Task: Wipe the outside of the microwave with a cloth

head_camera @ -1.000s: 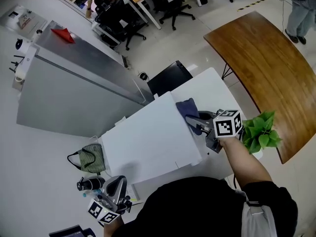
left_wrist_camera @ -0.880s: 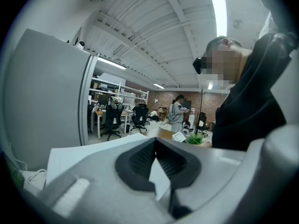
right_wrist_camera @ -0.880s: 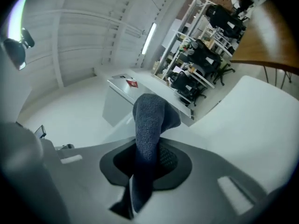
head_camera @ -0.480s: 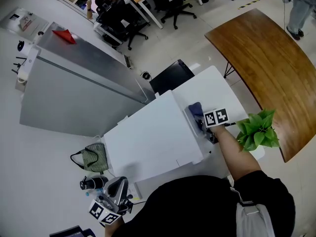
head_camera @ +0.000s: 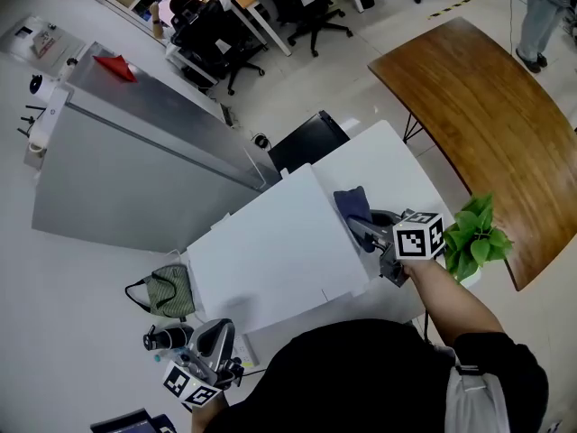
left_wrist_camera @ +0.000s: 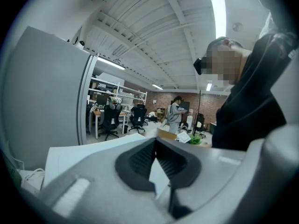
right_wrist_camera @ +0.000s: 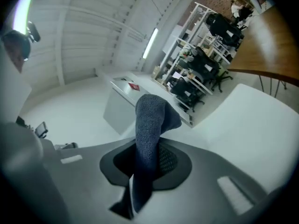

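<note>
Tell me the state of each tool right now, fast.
Left tool: shut, holding nothing.
Right tool: shut on the blue cloth.

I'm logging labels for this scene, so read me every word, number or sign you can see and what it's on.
No words or numbers are readable.
The left gripper and right gripper carry black-and-white square markers, no letters.
The microwave: plain white, no label shows.
The white items at upper left: any print too small.
</note>
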Available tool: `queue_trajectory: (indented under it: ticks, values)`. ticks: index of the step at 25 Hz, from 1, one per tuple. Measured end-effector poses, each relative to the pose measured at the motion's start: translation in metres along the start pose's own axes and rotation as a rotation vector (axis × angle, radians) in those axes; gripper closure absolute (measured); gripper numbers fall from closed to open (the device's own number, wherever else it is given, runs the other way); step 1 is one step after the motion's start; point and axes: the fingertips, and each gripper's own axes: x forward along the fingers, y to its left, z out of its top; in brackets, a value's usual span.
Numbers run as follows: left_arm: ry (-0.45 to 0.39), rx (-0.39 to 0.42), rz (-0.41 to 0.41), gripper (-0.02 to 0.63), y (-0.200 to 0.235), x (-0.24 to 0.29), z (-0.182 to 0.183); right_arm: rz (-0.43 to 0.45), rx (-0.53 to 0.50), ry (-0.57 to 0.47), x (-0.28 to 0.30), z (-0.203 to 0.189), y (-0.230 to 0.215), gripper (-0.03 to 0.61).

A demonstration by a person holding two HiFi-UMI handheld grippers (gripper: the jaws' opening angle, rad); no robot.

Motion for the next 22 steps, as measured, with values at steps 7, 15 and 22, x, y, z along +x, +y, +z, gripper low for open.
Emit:
queue_trajectory:
  ticks: [7,15,22]
  values:
    - [0.009,-0.003,-0.048,0.612,-0.006,0.009,-0.003,0.027,0.005,0.027,-0.017,-0.019,0.009,0.531]
    - [0.016,0.000,-0.036,0.612,-0.007,0.002,-0.004,-0.318,0.141,0.282,-0.007,-0.132,-0.129,0.532]
    - [0.018,-0.002,-0.047,0.612,-0.011,0.007,-0.003,-0.351,0.153,0.325,-0.014,-0.139,-0.127,0.532]
